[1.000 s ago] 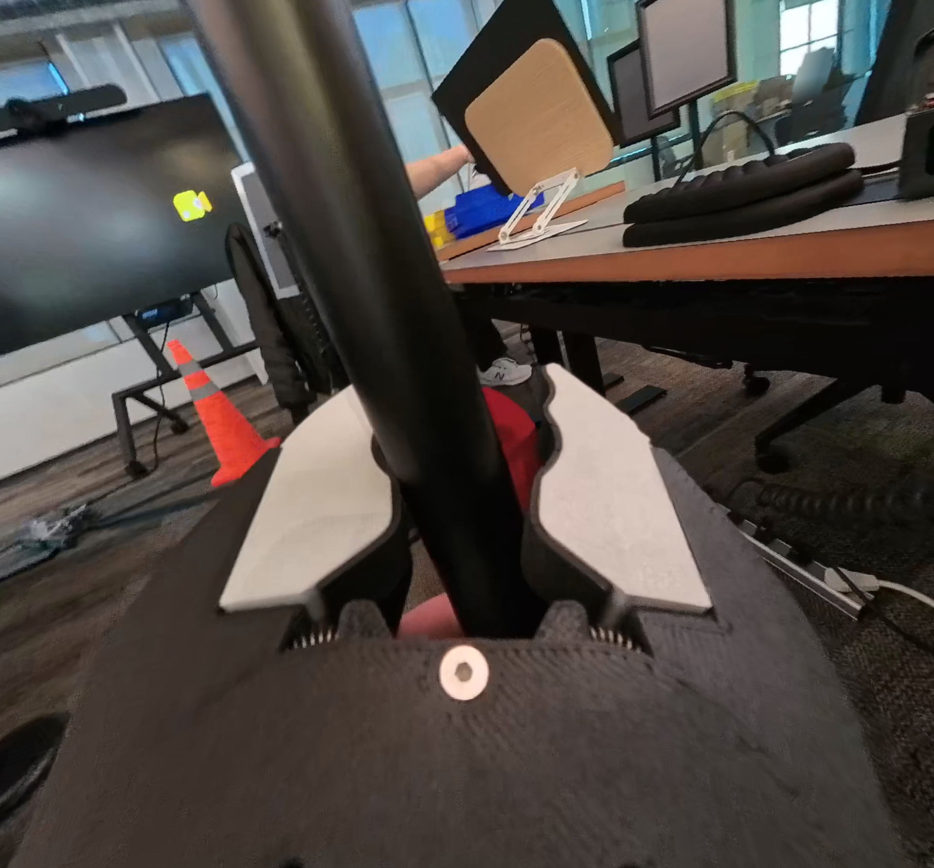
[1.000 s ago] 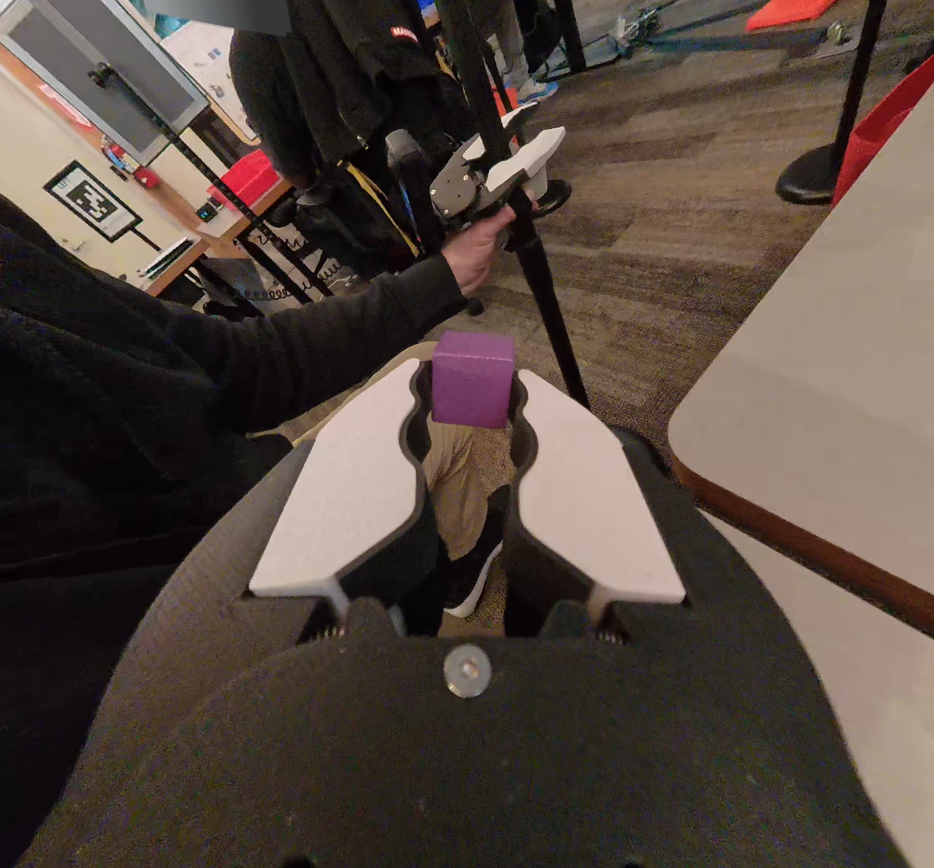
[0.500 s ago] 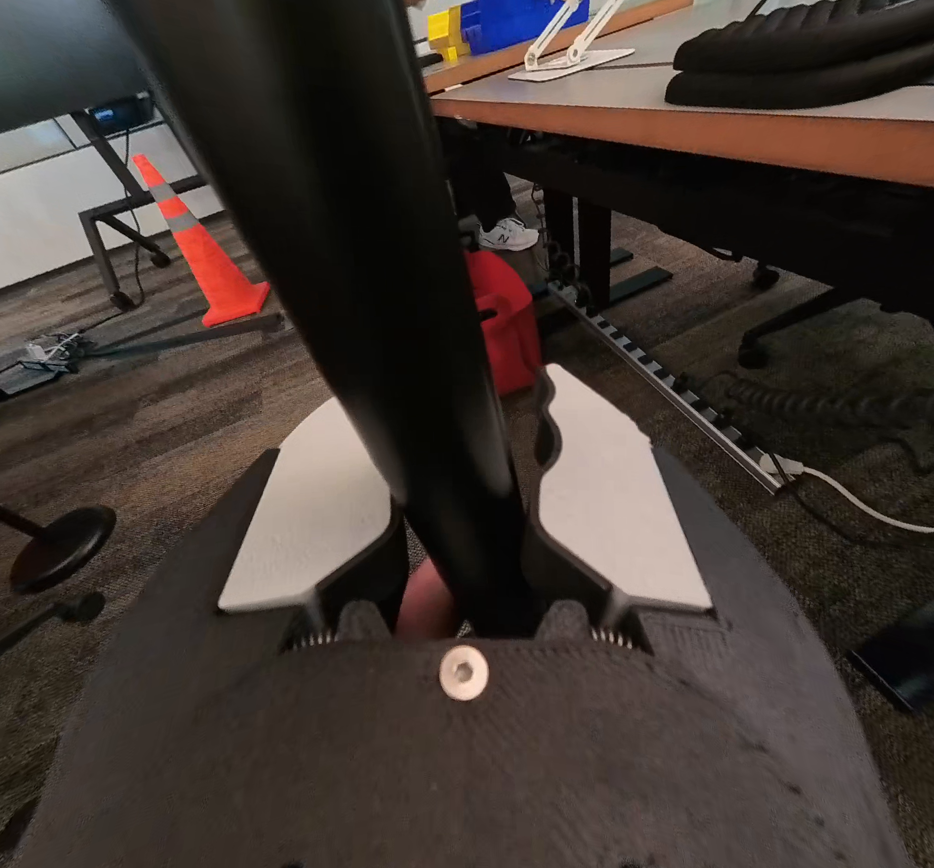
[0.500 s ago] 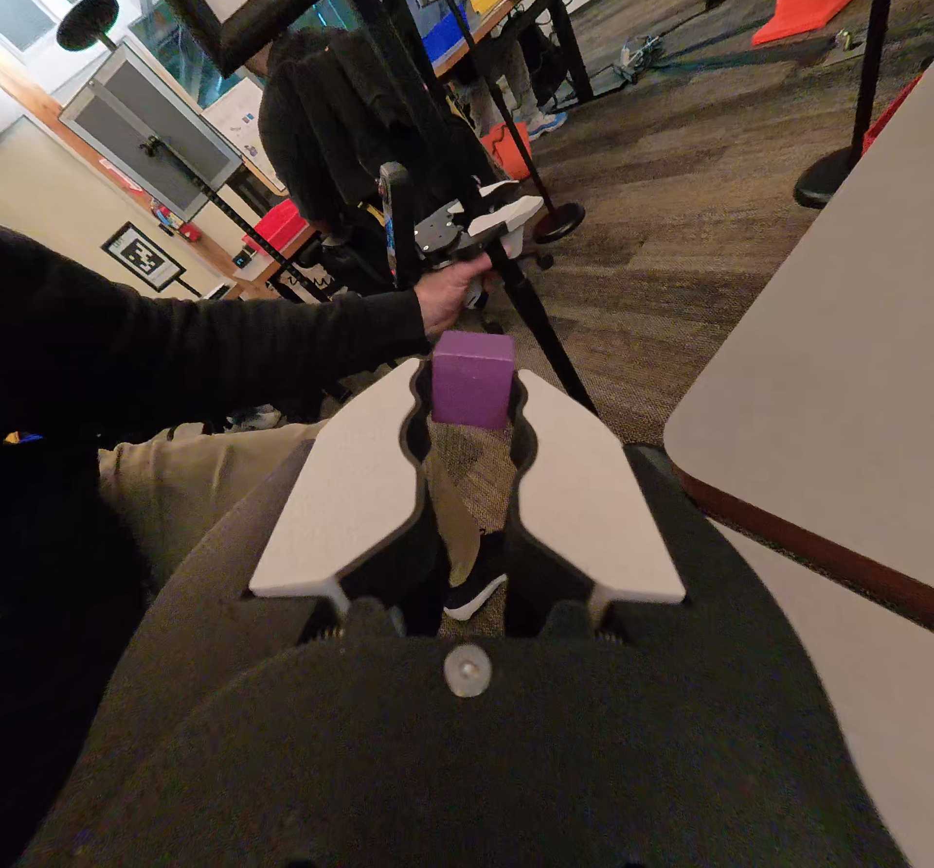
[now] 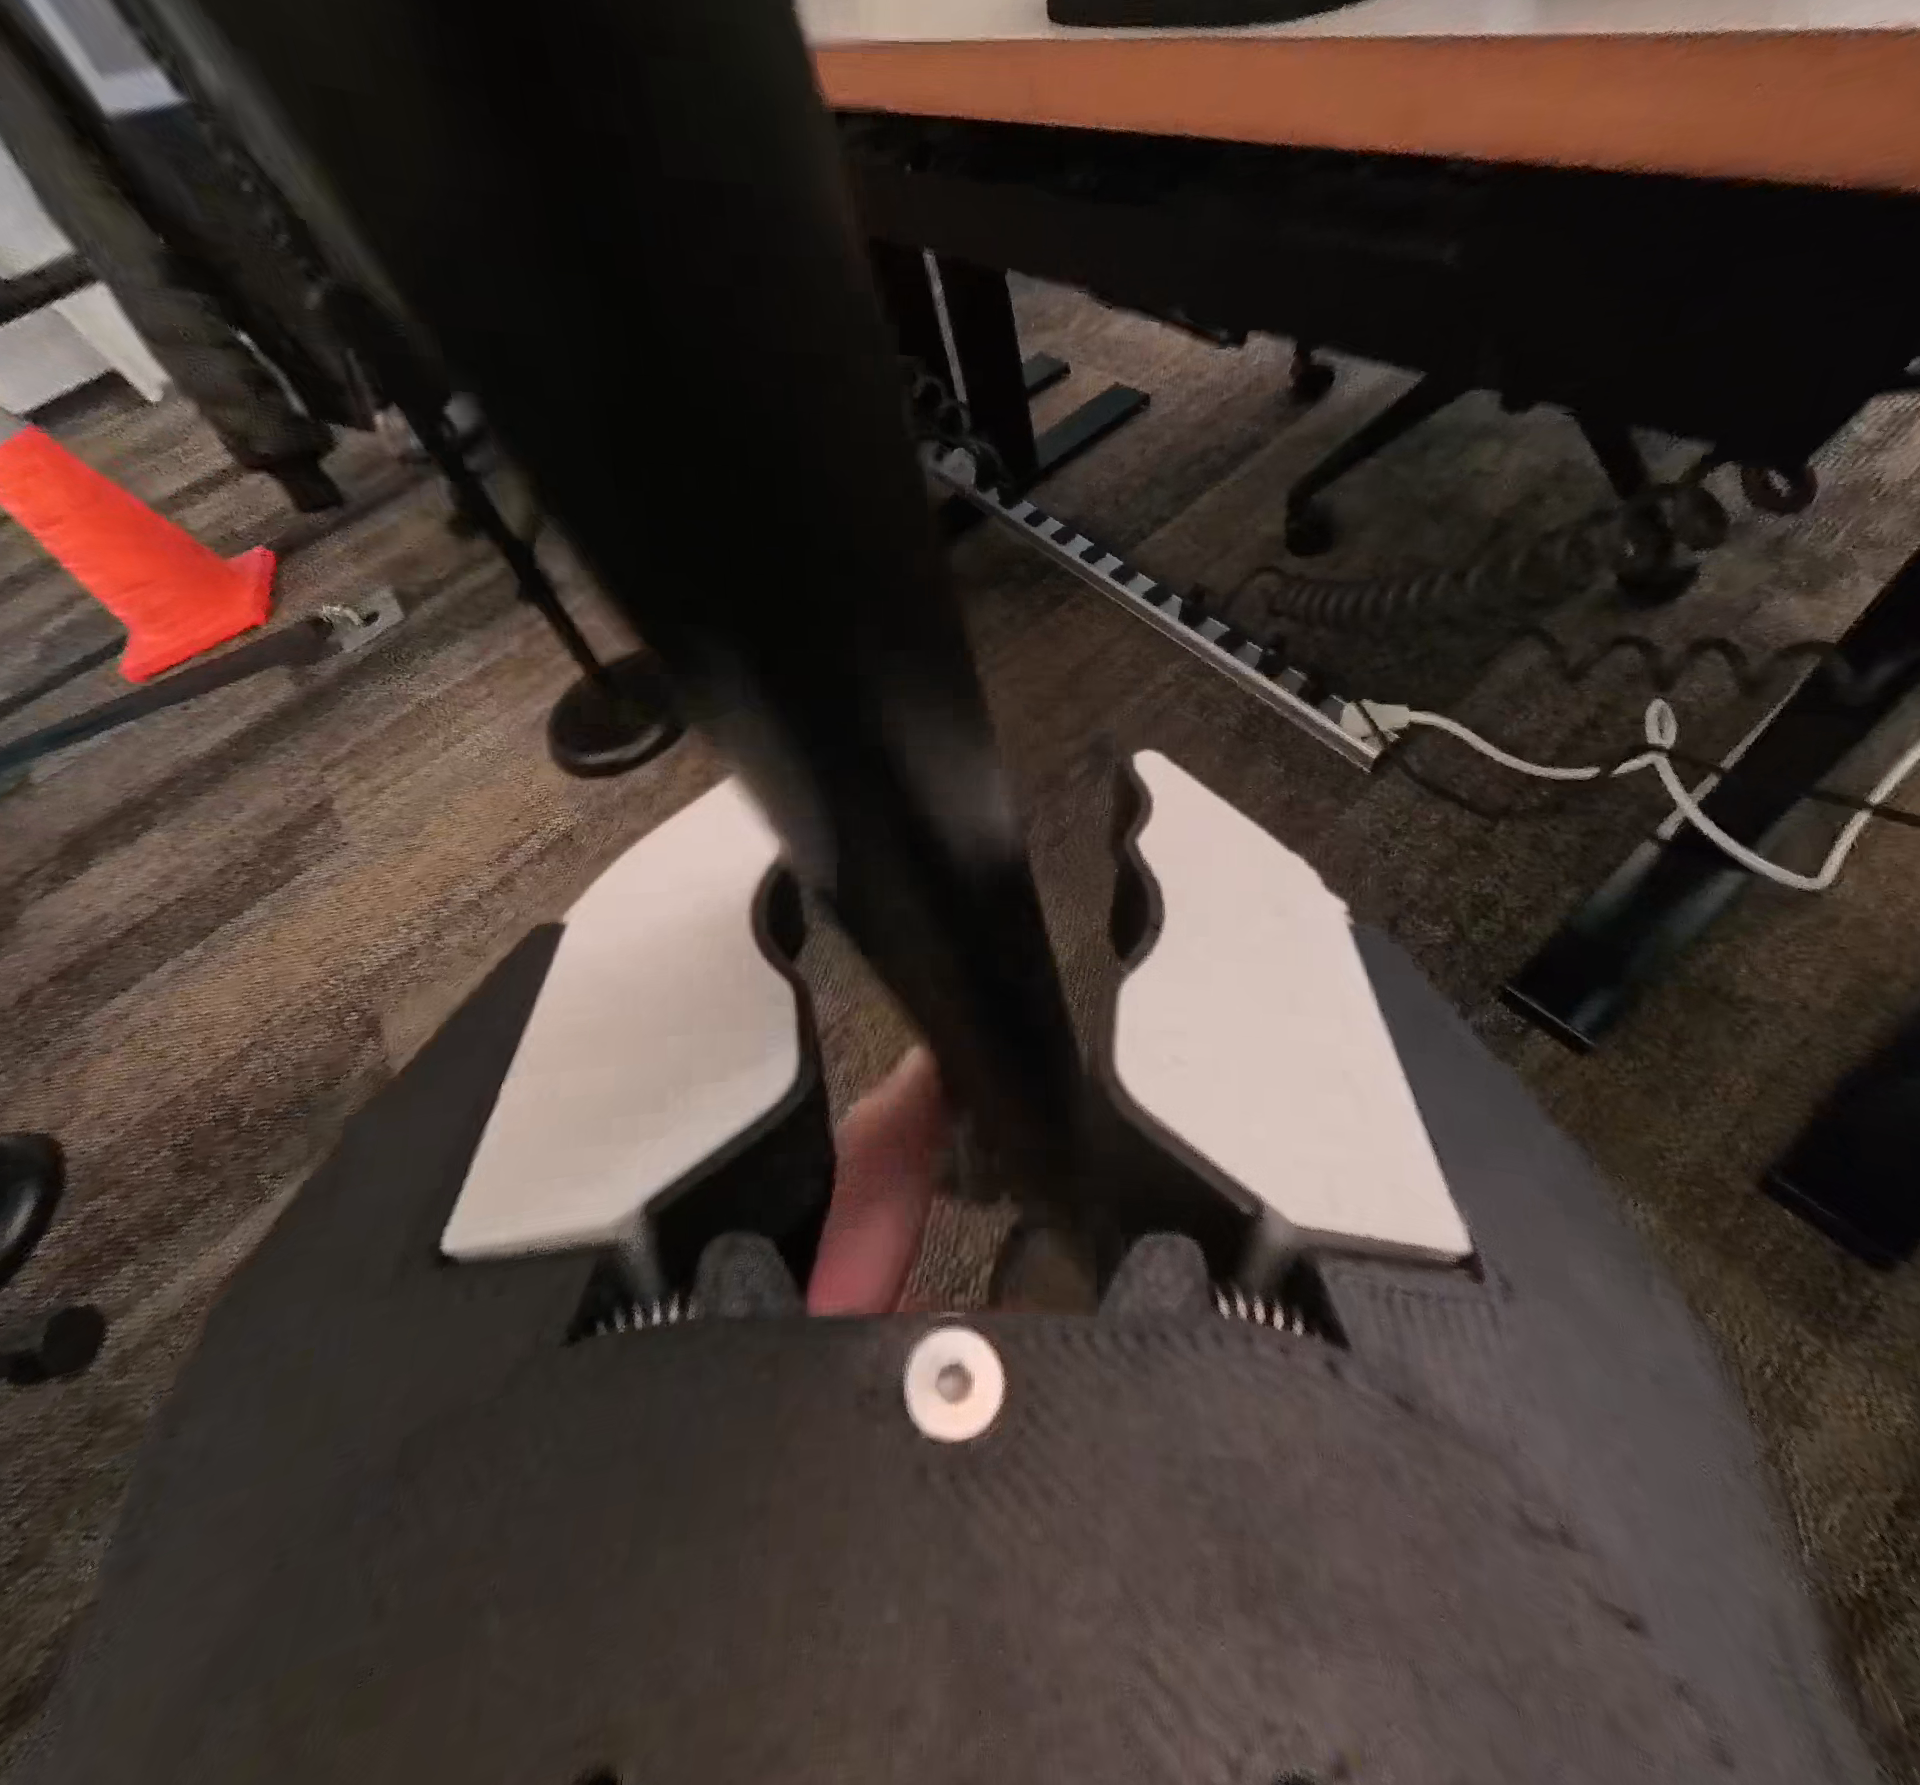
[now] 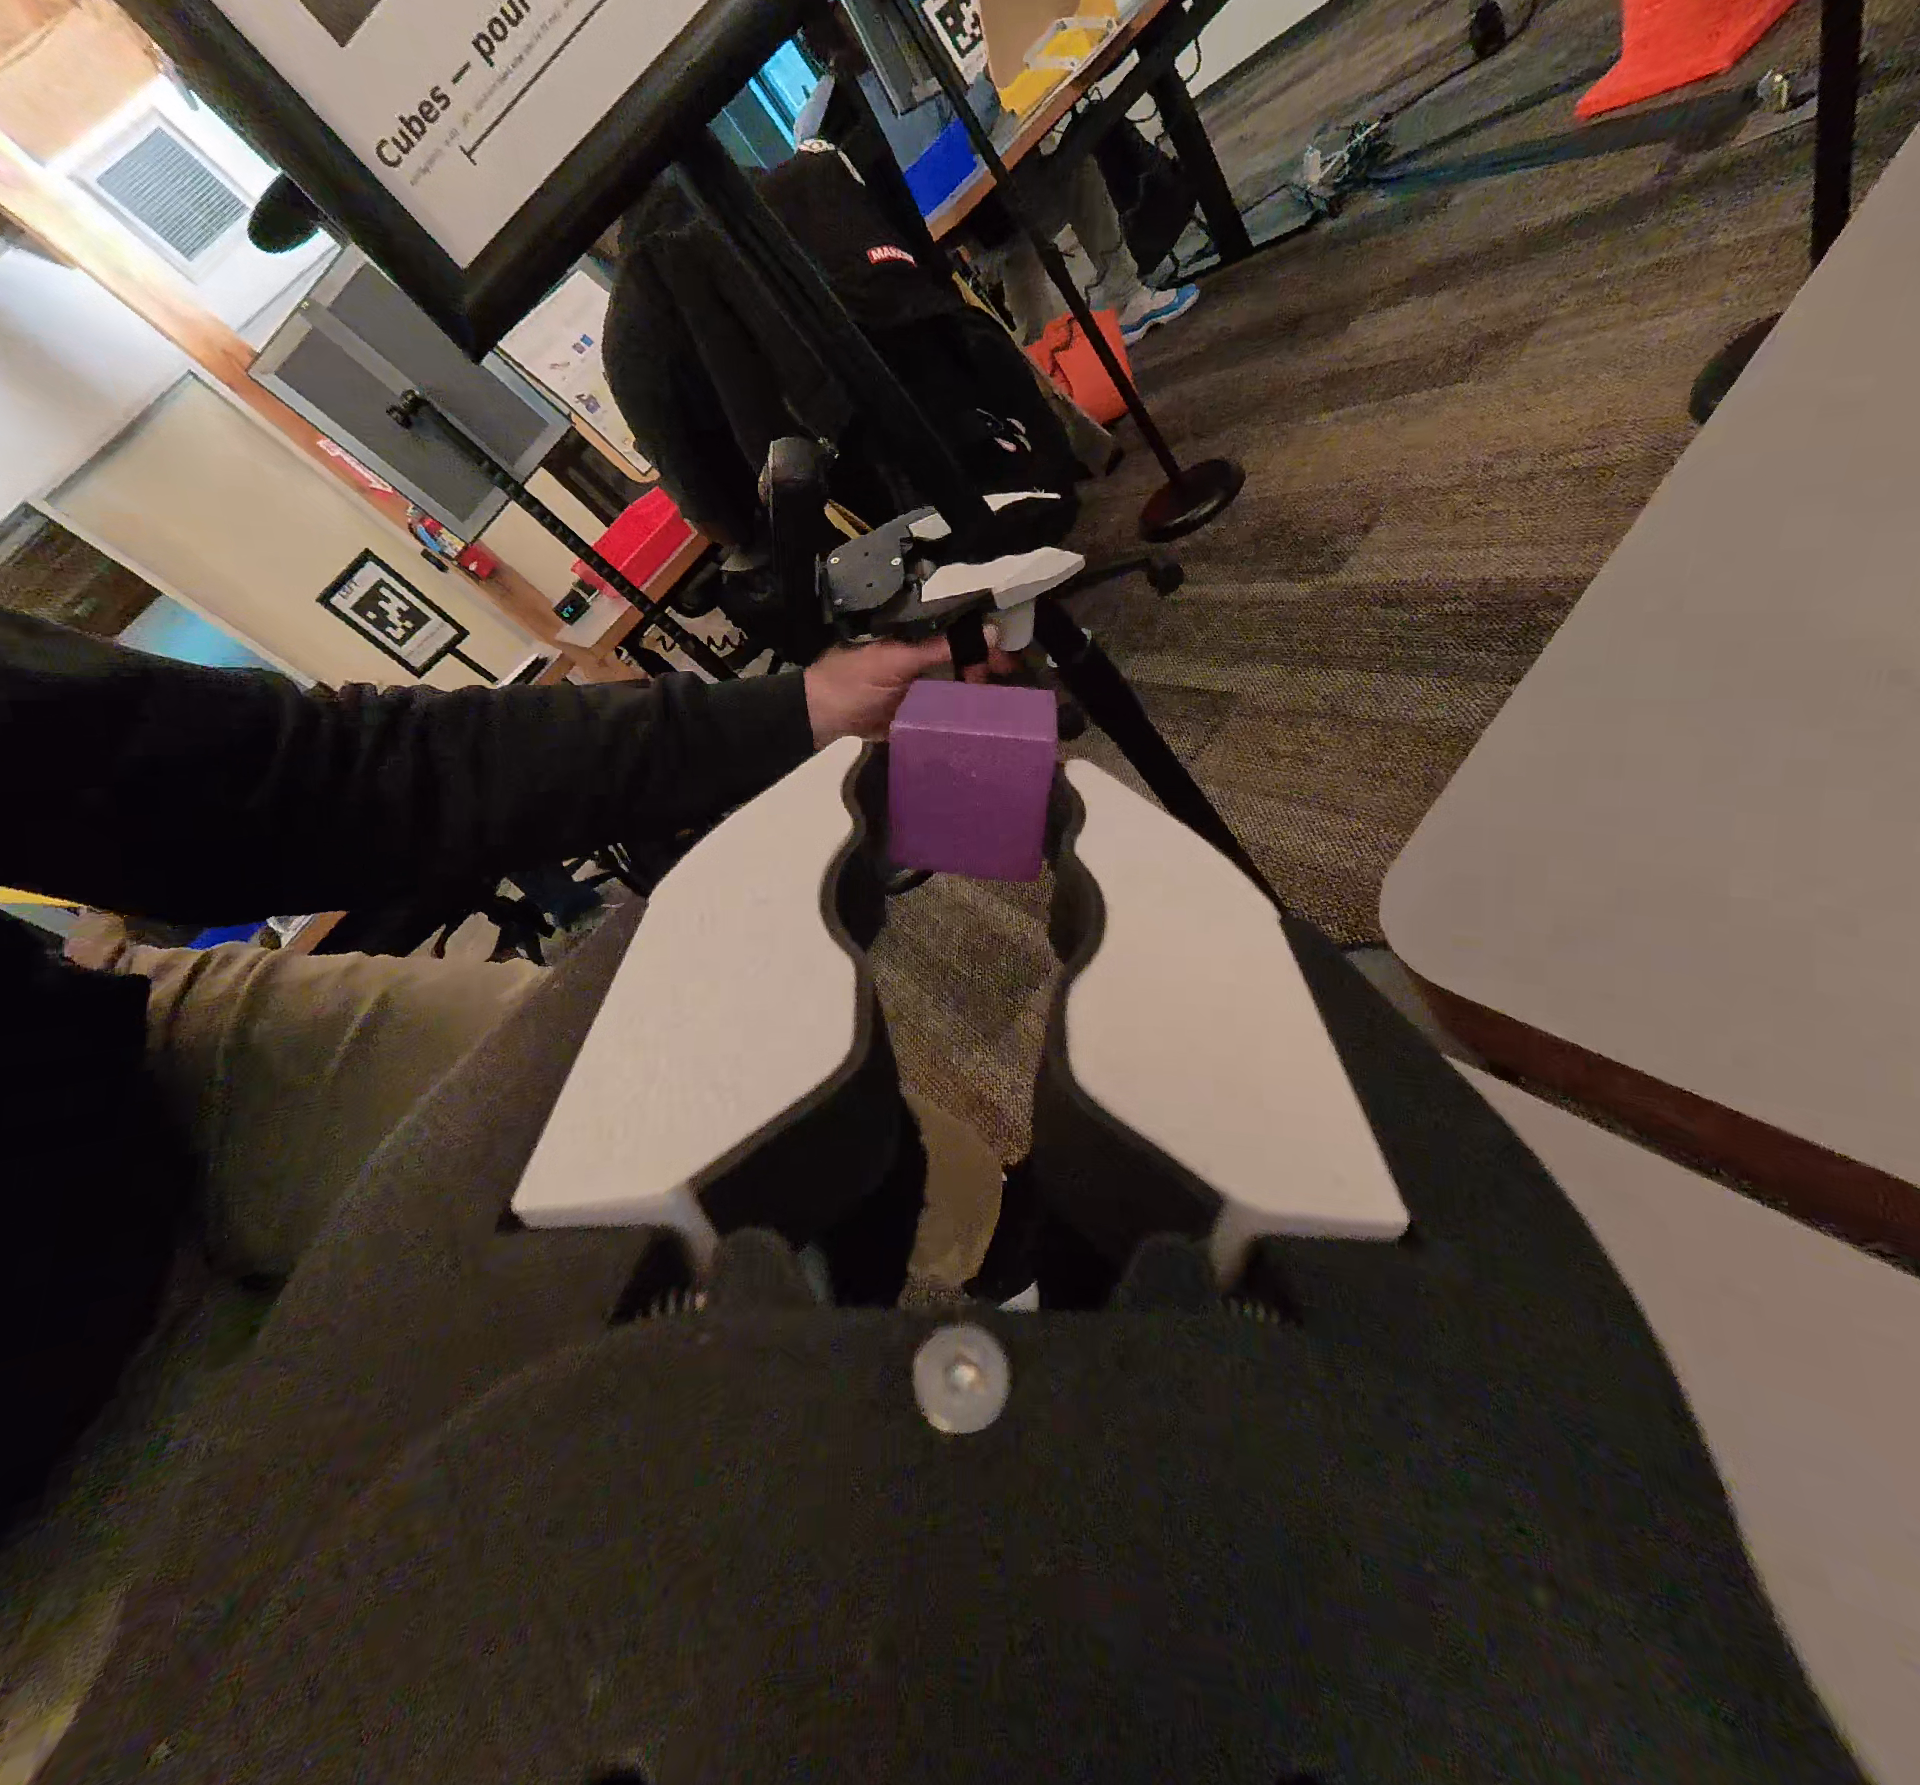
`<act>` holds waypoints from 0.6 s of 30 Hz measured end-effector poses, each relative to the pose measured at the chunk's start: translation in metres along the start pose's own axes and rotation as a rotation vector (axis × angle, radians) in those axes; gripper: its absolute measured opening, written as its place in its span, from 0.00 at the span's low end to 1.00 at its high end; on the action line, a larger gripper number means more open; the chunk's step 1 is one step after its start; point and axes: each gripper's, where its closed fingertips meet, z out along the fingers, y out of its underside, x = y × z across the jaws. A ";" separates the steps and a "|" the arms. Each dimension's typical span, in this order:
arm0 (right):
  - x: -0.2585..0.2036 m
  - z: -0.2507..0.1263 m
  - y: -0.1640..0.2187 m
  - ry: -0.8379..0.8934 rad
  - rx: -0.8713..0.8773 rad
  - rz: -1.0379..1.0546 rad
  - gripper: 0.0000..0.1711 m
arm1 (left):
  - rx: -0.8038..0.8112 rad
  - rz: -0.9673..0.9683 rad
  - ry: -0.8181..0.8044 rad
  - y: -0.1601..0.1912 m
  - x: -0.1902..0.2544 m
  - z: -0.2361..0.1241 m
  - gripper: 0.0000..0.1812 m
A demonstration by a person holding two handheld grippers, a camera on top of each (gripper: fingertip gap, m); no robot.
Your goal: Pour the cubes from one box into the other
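Observation:
My right gripper is shut on a purple cube and holds it in the air over the carpet, left of a pale table. My left gripper points down at the floor with a black stand pole between its jaws. The jaws stand apart, the pole lies against the right finger, and carpet shows beside the left one. The left gripper also shows in the right wrist view, held by a hand at the pole. No box is near either gripper.
A framed sign board tops the stand. A desk with black pads is ahead of the left gripper, with a power strip and cables under it. An orange cone and a round stand base are on the carpet. A far desk carries blue and yellow bins.
The left wrist view has tipped down from the desks to the floor and the pole now sits looser between the jaws. The right gripper still holds the purple cube, turned slightly.

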 end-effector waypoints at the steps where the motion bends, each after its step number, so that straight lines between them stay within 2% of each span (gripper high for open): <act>1: 0.000 0.001 0.001 0.005 -0.007 -0.004 0.14 | -0.012 0.022 -0.001 0.006 -0.002 -0.010 0.30; 5: 0.002 -0.003 -0.005 -0.008 0.025 0.019 0.14 | -0.050 0.048 0.044 0.042 0.003 -0.055 0.33; 8: 0.005 -0.005 -0.008 -0.017 0.034 0.030 0.14 | -0.057 0.066 0.085 0.062 0.018 -0.068 0.33; 15: 0.004 -0.009 -0.010 -0.034 0.037 0.034 0.14 | 0.077 0.089 0.220 0.042 0.090 -0.065 0.29; 18: 0.003 -0.009 -0.003 0.014 0.000 0.001 0.14 | 0.104 0.124 0.324 0.038 0.126 -0.072 0.27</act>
